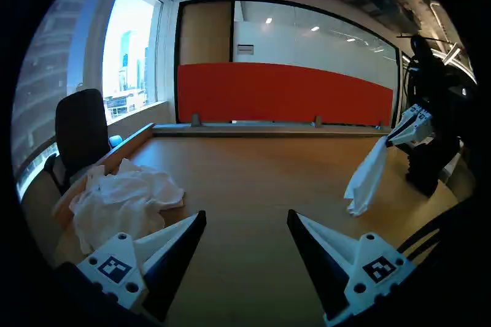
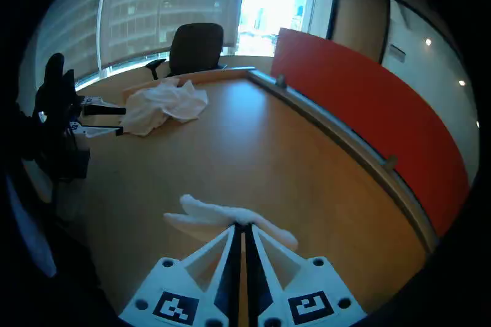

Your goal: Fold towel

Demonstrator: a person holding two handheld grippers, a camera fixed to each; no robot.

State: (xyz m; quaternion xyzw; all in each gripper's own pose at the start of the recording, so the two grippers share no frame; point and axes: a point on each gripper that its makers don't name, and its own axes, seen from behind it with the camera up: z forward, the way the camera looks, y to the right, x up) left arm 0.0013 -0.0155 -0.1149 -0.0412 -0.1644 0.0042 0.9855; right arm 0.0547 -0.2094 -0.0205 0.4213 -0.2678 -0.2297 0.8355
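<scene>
Plainly soft, light: towel (image 1: 366,180) dangles limp from my right gripper (image 2: 244,227), fingers clamped on its top edge, above table (image 1: 258,167). Left gripper (image 1: 245,213) spread apart, empty. I'd pinch free lower corner; cloth sags.

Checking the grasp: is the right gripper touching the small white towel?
Touching. In the right gripper view, the right gripper has its jaws shut on the white towel.
</scene>
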